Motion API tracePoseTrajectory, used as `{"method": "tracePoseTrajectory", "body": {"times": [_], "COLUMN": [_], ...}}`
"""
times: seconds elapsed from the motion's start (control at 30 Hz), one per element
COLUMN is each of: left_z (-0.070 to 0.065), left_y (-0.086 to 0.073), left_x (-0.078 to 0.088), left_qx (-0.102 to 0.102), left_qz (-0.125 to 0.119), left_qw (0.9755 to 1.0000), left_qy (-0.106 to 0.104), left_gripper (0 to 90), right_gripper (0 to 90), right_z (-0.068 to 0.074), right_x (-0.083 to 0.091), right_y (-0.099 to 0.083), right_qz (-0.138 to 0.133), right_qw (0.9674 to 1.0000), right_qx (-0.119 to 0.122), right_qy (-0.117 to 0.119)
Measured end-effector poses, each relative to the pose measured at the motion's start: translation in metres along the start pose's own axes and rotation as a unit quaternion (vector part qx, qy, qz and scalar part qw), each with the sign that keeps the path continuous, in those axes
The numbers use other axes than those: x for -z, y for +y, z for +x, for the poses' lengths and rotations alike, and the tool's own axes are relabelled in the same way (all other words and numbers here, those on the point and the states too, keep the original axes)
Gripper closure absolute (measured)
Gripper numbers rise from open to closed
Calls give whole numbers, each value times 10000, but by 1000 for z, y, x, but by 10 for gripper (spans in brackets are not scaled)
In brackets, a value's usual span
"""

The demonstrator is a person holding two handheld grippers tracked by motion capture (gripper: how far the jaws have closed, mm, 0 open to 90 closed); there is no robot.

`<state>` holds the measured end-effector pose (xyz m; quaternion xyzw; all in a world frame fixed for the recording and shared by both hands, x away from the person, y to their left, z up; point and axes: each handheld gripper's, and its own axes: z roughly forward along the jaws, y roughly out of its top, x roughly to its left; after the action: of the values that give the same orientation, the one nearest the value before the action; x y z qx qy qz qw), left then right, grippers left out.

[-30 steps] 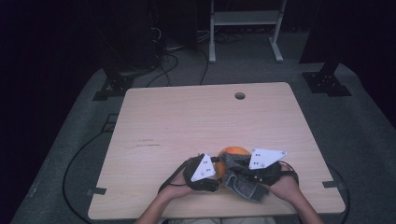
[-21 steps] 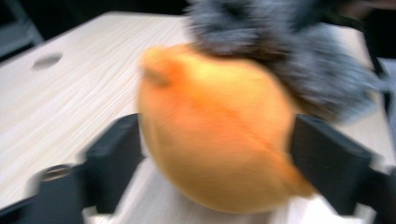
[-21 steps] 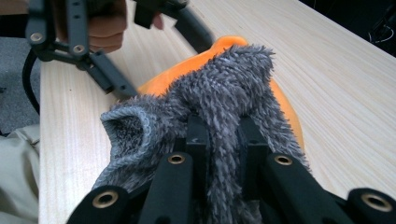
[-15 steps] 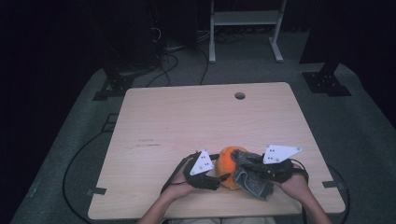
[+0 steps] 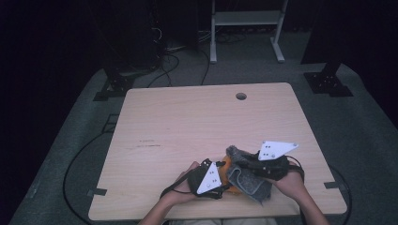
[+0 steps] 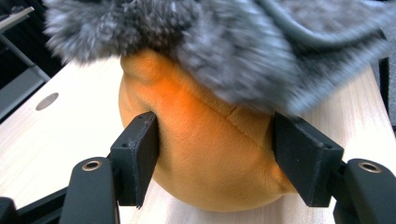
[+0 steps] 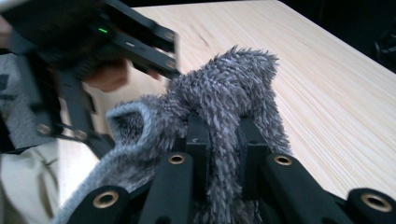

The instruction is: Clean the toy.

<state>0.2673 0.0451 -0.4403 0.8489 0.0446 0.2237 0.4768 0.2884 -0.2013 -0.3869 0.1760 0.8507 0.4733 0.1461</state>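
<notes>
**Claws grip plush ball and fuzzy cloth**

Left claw has its black, flat jaws clamped on either side of a round orange plush ball with smooth, short pile and a stitched seam. Right claw is closed on a pinched fold of shaggy grey fleece cloth, which drapes over the ball's top. Both sit at the near edge of the pale wood-grain worktop.
</notes>
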Motion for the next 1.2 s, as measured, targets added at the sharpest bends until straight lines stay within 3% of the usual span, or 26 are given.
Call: {"method": "tracePoseTrajectory", "body": {"times": [0.2, 0.37, 0.43, 0.5, 0.6, 0.63, 0.87, 0.93, 1.07, 1.13, 1.2], "left_z": [3, 0, -2, -4, -4, -4, 2, 6, 9, 12, 15], "left_y": [-3, -1, 0, -1, -2, -2, -7, -9, -13, -15, -20], "left_x": [0, 0, 0, 1, 1, 1, 2, 3, 4, 4, 5], "left_qx": [156, 16, -109, -98, -74, -59, 151, 255, 357, 388, 529], "left_qz": [11, 55, 64, 97, 113, 112, 134, 181, 232, 338, 388], "left_qw": [9999, 10000, 9999, 9999, 9999, 9999, 9997, 9994, 9989, 9986, 9978], "left_qy": [-39, -16, -23, -62, -93, -98, -152, -163, -171, -150, -121], "left_gripper": [329, 328, 328, 328, 326, 326, 327, 327, 326, 326, 327], "right_gripper": [777, 777, 777, 777, 777, 778, 778, 778, 777, 776, 776], "right_z": [-20, -12, 1, 6, 4, -1, -19, -26, -30, -27, -19], "right_x": [9, 11, 4, -3, -8, -8, -1, 3, 11, 14, 19], "right_y": [-24, -14, 1, 5, 3, -2, -21, -32, -44, -44, -39], "right_qz": [11, -233, -306, -257, -183, -217, -194, 22, 192, 155, -41], "right_qw": [9988, 9992, 9994, 9996, 9997, 9995, 9982, 9975, 9961, 9963, 9982], "right_qx": [-421, -315, -132, -79, -101, -215, -559, -582, -647, -614, -460], "right_qy": [-250, -90, 75, 115, 91, 82, -124, -387, -561, -578, -394]}}
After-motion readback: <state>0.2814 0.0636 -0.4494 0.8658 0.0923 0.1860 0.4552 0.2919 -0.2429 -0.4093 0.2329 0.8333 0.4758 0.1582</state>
